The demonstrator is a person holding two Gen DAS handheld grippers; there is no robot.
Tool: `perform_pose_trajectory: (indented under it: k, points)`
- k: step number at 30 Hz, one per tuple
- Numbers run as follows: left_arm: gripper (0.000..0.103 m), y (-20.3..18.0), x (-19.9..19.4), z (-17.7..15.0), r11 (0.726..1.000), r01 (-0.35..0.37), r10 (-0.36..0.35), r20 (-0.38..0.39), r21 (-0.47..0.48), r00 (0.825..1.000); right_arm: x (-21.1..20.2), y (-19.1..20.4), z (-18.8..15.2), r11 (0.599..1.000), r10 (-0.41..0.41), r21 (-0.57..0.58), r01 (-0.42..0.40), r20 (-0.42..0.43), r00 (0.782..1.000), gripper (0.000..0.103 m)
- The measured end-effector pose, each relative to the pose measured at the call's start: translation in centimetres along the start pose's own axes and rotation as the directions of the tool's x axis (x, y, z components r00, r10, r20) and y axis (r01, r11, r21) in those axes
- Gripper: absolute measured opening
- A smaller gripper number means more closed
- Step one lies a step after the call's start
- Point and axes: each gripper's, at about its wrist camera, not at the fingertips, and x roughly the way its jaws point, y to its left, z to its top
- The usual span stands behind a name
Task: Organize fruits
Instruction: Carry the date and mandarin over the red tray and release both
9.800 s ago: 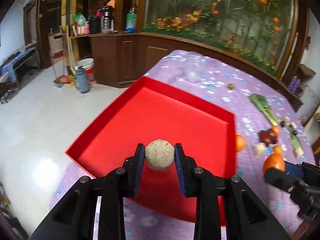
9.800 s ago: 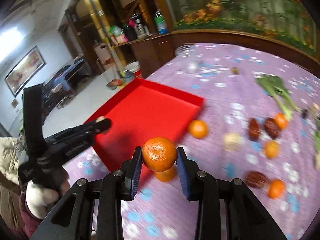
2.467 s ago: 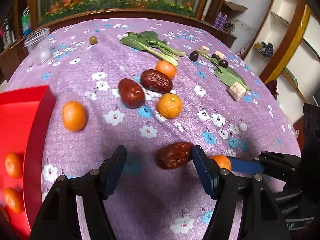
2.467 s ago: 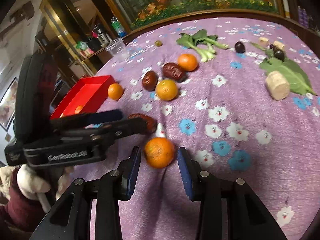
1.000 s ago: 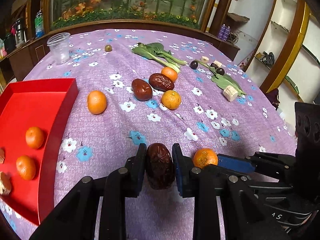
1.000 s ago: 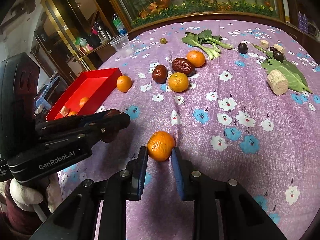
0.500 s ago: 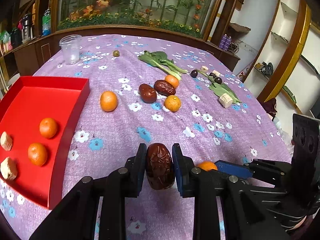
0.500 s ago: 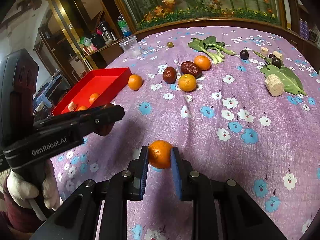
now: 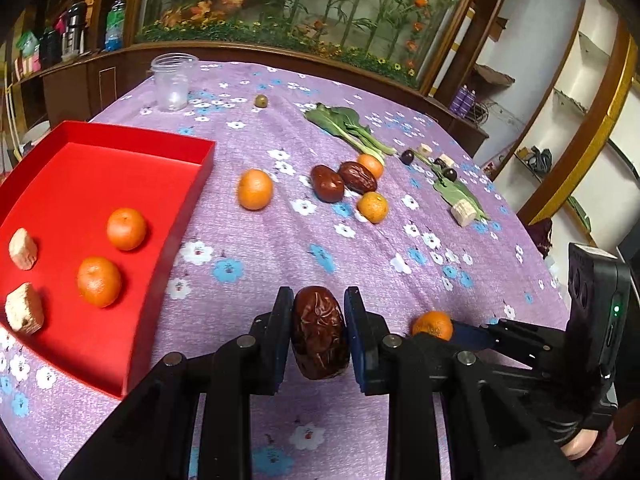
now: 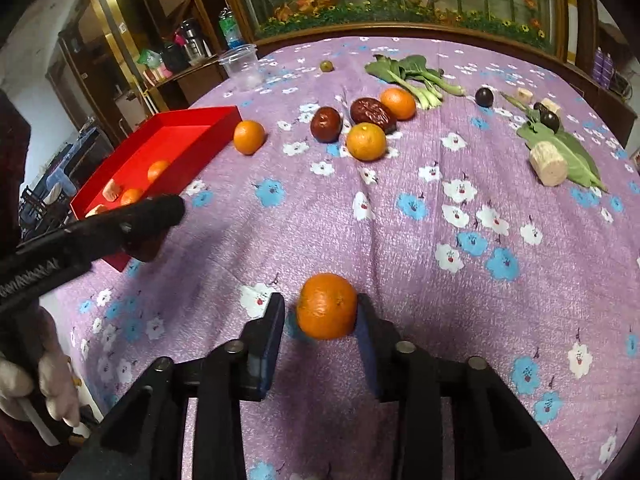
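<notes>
The red date [image 9: 320,332] is pinched tight between the left gripper [image 9: 319,298] pads and held up off the purple tablecloth [image 9: 280,248]. That grab looks solid. From the date, the red tray [image 9: 120,148] is out around 10 o'clock in the left wrist view. It already has two oranges [image 9: 126,229] and two pale chunks [image 9: 23,243] in it. So I'd say the date just needs a short swing over the near wall and a drop.

The bit that changed is the right side. Half a second ago the right gripper [image 10: 320,300] was clamped on its orange [image 10: 327,306]. Now the fingers have spread. There's a clear gap at the orange's 9 o'clock, and only the pad at its 3 o'clock seems to touch it. The orange is a bit blurred too, and I can't tell if it's on the cloth or still in the air. My guess is that it slipped or got let go, so it needs a re-grab before it goes anywhere.

Further out, toward 12 o'clock, there are three more loose oranges [image 10: 365,141] and two dates [image 10: 326,124]. The greens [image 10: 412,74] are beyond those, so there's plenty left to sort.
</notes>
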Motion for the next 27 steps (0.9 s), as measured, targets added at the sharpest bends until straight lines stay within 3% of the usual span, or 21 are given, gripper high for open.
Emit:
perform_pose_trajectory:
  k: [10, 18, 21, 27]
  points:
    - [0.025, 5.9, -4.5, 2.2, 0.989, 0.039, -0.026, 0.092, -0.141, 0.995, -1.3, 3.3, 2.9, 0.997, 0.017, -0.076, -0.013, 0.044, 0.999, 0.030]
    - [0.025, 11.8, -7.5, 7.1, 0.978, -0.088, 0.115, 0.139, -0.190, 0.984, -1.8, 10.7, 10.0, 0.970, 0.152, -0.201, -0.136, 0.067, 0.986, 0.030]
    - [0.025, 14.3, -7.1, 8.7, 0.969, -0.130, 0.158, 0.125, -0.210, 0.979, -1.0, 13.7, 11.8, 0.953, 0.210, -0.234, -0.193, 0.047, 0.977, 0.030]
    - [0.025, 19.4, -3.9, 9.8, 0.946, -0.151, 0.168, 0.035, -0.286, 0.985, 4.7, 18.5, 14.8, 0.934, 0.271, -0.226, -0.278, -0.065, 0.960, 0.030]
